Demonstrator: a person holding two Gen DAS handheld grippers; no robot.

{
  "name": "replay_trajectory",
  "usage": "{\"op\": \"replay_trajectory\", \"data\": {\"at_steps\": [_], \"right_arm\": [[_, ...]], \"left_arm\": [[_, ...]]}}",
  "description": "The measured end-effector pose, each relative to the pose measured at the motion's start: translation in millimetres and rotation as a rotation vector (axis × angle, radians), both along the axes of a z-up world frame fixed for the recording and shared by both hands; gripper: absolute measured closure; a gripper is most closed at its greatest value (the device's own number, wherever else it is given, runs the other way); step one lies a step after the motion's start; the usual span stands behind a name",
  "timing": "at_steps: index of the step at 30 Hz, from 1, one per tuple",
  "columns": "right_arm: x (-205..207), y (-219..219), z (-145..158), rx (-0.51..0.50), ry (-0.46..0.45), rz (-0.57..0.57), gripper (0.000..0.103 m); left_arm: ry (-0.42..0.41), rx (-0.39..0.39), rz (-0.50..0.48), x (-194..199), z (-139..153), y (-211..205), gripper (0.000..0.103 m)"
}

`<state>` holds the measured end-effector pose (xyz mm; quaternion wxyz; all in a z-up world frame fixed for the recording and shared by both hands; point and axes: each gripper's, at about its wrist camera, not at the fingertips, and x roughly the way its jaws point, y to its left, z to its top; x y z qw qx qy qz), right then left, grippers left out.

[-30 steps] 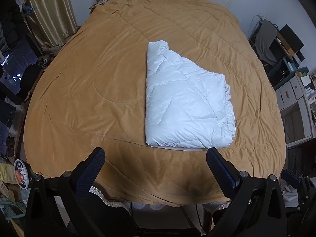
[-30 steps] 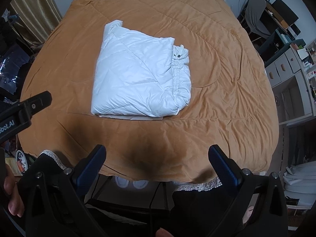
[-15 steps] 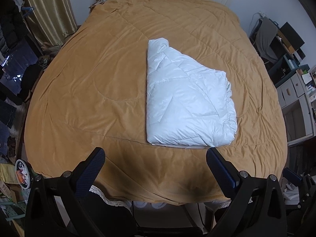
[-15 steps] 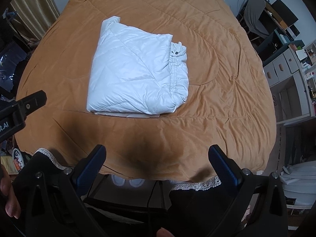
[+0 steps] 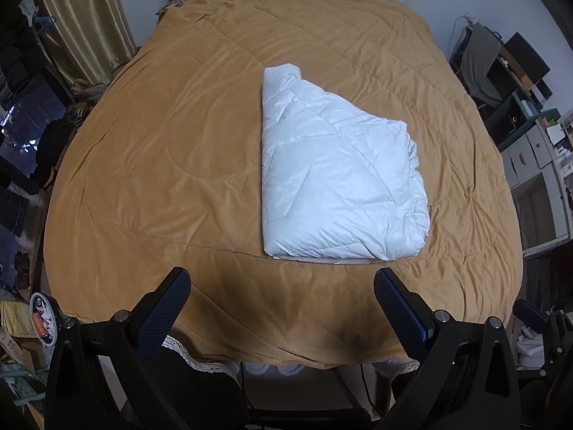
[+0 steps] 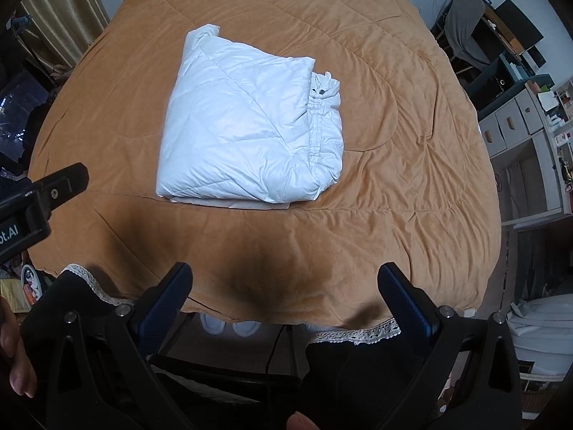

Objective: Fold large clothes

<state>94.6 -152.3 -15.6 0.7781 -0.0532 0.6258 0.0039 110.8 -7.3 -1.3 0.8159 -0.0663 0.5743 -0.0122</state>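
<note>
At the bottom of each frame our left gripper (image 5: 283, 283) and right gripper (image 6: 284, 279) gape wide, empty — pulled slightly back. Beyond, mid-frame, the white puffer jacket (image 5: 336, 182) lies folded on the orange bedspread (image 5: 161, 165) — folding looks finished.

**A lived-in home bedroom**

A wide bed under a quilted mustard-orange bedspread (image 5: 200, 150) fills the room. Gold satin curtains (image 5: 82, 18) hang at ten o'clock. Cluttered grey storage shelves (image 6: 526, 143) stand at three o'clock.
</note>
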Motion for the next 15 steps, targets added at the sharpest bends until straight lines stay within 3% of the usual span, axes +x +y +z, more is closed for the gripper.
{"op": "replay_trajectory", "data": {"at_steps": [15], "right_arm": [[-1.9, -1.7, -2.4, 0.002, 0.003, 0.006, 0.0]], "left_arm": [[0.015, 0.001, -0.013, 1.4, -3.7, -1.6, 0.001]]}}
